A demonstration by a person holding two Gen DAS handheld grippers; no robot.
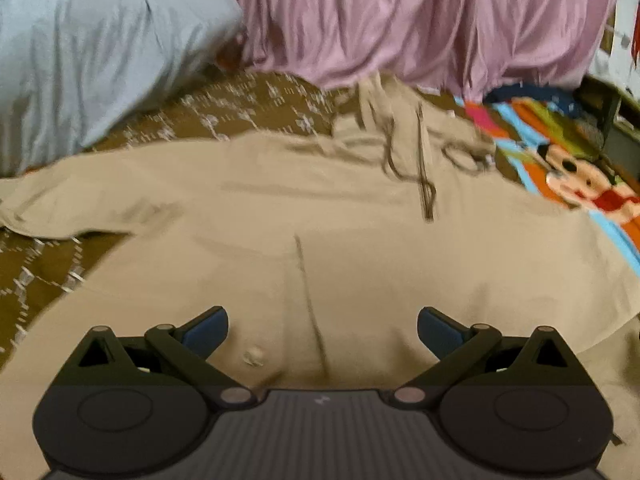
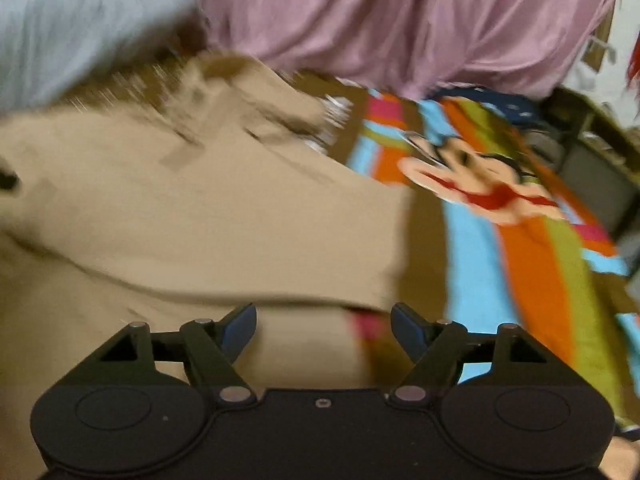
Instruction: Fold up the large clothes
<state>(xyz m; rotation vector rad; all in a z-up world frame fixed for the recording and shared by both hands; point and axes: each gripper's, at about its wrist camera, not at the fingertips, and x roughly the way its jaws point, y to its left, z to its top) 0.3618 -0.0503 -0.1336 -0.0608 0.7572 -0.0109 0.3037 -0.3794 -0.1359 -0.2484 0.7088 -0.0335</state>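
Left wrist view: beige shirt lies spread flat on the brown patterned bedspread, collar and placket at the far end, one sleeve running out to the left. Left gripper hangs over the near part of the shirt with its jaws wide apart and nothing between them — released, not touching cloth as far as I can tell. A small chest mark or button sits just left of the centre seam, near the left finger.

Right wrist view is badly motion-blurred. Right gripper is also released, jaws apart, nothing pinched. It sits over the shirt's right edge, where the beige cloth ends against the colourful cartoon blanket. A fold of cloth runs across just beyond the fingertips; looks like a sleeve or side panel laid inward, but the blur won't let me confirm.

Far side: grey sheet left, pink drape centre to right — neither is involved.

My read: shirt is laid face-up and flat so the sides can be folded in. Both tongs empty, each over its own side, likely setting up the next pinch. Fold is early, body still full width.
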